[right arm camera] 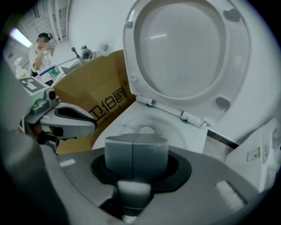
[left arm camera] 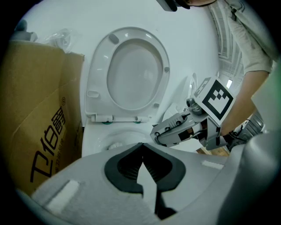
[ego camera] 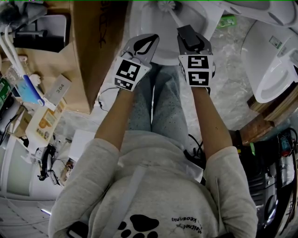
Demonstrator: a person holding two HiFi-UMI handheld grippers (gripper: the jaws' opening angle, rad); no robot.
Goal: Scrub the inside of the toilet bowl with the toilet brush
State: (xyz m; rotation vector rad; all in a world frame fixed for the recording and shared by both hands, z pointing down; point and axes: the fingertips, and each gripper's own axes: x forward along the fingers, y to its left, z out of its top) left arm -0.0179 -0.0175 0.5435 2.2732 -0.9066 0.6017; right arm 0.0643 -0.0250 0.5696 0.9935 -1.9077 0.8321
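Holding: right gripper (ego camera: pixel 187 31), jaws clamped on the toilet brush (ego camera: pixel 166 5) handle.
Brush head: down inside the toilet bowl (ego camera: pixel 142 21).
Left gripper (left arm camera: pixel 141 145): jaws pressed together, empty, over the bowl's front edge.

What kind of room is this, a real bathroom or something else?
Probably a storeroom or test space, not a working bathroom: the toilet with the toilet brush in it stands beside a big cardboard box, a second toilet sits nearby, and bottles clutter the left.
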